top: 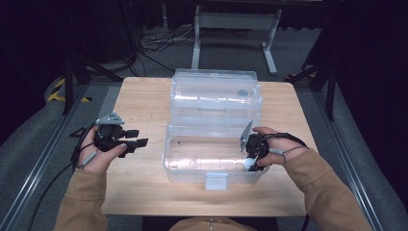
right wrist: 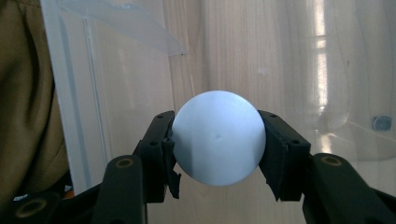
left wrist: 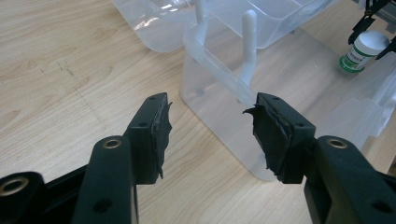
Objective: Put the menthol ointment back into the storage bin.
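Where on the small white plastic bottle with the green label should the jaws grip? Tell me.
On its round white cap, from above: it is upright inside the clear plastic box, whose walls likely block its sides. The right gripper grips there.

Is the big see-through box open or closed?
Open. The clear box has its lid swung back flat on the table, and the right gripper reaches down inside it, shut on a small white-capped bottle.

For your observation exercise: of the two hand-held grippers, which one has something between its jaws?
The right gripper, inside the clear plastic box, is clamped on a small white-capped bottle. The left gripper stands open and empty over the wooden table, beside the box.
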`<state>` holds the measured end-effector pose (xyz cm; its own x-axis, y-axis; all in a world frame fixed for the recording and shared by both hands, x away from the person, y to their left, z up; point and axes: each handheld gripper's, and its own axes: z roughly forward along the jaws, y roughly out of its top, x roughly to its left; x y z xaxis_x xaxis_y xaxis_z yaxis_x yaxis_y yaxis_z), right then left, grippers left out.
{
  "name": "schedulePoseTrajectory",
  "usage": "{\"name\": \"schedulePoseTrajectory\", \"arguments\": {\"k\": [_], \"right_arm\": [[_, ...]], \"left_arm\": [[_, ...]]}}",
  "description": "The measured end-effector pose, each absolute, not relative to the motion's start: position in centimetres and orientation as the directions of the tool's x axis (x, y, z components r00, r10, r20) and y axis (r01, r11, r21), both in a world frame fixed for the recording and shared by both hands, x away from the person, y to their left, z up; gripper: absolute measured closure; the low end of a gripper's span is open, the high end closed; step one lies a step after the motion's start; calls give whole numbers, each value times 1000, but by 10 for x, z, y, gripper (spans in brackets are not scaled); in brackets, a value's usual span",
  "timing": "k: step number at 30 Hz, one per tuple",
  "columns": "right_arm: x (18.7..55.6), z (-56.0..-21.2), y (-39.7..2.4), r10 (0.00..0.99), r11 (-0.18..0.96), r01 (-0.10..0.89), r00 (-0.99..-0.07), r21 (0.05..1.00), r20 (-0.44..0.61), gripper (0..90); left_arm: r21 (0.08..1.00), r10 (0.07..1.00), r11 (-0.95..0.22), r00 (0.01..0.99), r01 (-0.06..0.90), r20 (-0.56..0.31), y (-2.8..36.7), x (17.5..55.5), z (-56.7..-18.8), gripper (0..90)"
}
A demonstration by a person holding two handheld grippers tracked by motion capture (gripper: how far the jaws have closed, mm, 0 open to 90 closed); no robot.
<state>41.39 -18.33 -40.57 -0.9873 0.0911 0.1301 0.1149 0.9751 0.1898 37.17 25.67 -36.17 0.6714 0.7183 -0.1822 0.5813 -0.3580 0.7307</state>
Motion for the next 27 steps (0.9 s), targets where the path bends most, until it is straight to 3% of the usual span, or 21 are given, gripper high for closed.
{"name": "schedulePoseTrajectory", "arguments": {"k": [27], "right_arm": [[411, -407, -183, 95, 984, 112, -987, 139, 126, 501]], "left_arm": [[734, 717, -358, 674, 577, -180, 257, 372, -362, 465]]}}
